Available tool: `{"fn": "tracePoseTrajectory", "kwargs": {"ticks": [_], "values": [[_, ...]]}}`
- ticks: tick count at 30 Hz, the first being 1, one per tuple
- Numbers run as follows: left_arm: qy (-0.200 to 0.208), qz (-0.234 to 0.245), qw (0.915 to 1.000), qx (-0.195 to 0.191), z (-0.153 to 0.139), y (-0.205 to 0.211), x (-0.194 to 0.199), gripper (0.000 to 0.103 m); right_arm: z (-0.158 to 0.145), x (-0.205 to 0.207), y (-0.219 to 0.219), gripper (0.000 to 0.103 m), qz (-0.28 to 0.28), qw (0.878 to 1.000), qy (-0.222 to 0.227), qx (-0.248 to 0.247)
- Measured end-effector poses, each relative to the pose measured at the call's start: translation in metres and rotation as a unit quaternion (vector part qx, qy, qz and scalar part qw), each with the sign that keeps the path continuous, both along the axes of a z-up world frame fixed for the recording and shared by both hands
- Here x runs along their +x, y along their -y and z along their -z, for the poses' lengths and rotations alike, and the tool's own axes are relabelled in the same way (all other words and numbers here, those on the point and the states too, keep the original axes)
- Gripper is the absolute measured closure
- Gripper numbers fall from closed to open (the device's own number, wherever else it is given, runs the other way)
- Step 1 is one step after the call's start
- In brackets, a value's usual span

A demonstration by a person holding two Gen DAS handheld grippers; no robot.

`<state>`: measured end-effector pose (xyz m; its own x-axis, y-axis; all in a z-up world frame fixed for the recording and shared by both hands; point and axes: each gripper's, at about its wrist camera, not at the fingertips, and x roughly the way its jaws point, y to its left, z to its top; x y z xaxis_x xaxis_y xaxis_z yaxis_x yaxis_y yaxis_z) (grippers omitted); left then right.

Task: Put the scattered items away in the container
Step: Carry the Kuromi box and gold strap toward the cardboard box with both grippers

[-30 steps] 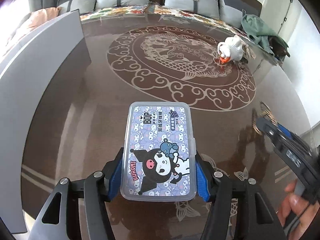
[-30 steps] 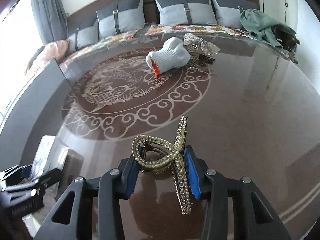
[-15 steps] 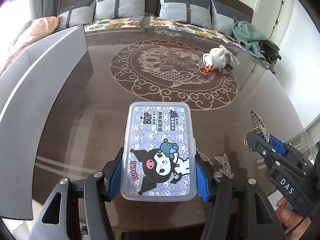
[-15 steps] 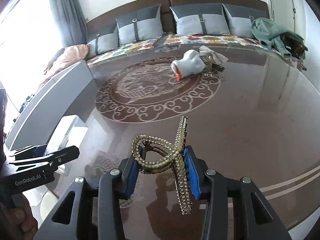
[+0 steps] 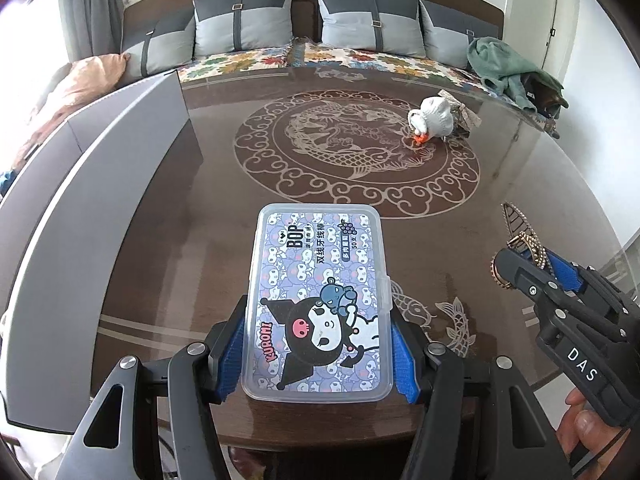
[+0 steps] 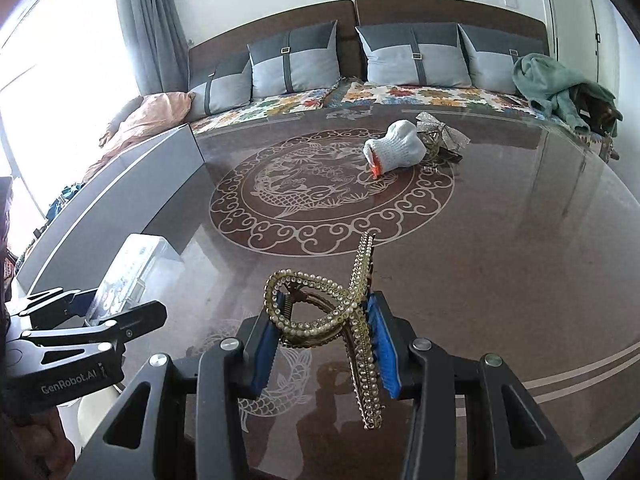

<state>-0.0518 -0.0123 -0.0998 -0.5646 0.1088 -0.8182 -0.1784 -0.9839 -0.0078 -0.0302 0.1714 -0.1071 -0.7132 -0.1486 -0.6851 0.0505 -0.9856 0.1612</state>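
While the left claw (image 5: 318, 354) grips the floss-pick box (image 5: 318, 304) by its long sides, blue pads pressed against the clear plastic at the bottom centre of the left wrist view, the right claw (image 6: 324, 344) is clamped on a rhinestone hair clip (image 6: 340, 320) at the bottom centre of its own view. Both loads look lifted clear of the counter (image 6: 500, 248), though the fisheye makes the gap hard to judge.

Further out, a white glove with an orange cuff (image 6: 394, 150) lies on the patterned medallion at upper centre of the right wrist view, touching a silver bow (image 6: 442, 132) just behind it; in the left wrist view the pair sits at upper right. A grey container (image 5: 92, 208) with tall flat walls runs along the left side of both views, standing on the counter's left part. Its inside is hidden, so I cannot tell whether anything already lies in it.

As I judge it, the step in hand is carrying: each claw holds one item and neither is over the container. The next move calls for swinging both loads toward the left of the frame, over the grey wall, the left claw being nearer. The box is smooth and held only at its near end, so it should stay level. The clip is pinched off-centre and could twist on release.
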Motion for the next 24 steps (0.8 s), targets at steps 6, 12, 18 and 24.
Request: {"fn": "tracePoseTrajectory", "kwargs": {"ticks": [6,12,18,24], "values": [[-0.004,-0.006,0.9999,-0.009,0.000,0.003,-0.002,0.043,0.003,-0.001,-0.001,0.060,0.004,1.000,0.009,0.000],[-0.003,-0.012,0.9999,-0.010,0.000,0.008,-0.004,0.043,0.002,-0.002,0.001,0.060,0.003,1.000,0.010,0.004],[-0.006,-0.015,0.9998,-0.010,-0.002,0.009,-0.004,0.043,0.001,-0.002,0.005,0.060,-0.001,1.000,0.011,0.007],[-0.009,-0.019,0.9998,-0.006,-0.006,0.012,-0.004,0.043,-0.004,-0.004,0.012,0.060,-0.008,1.000,0.010,0.011]]}}
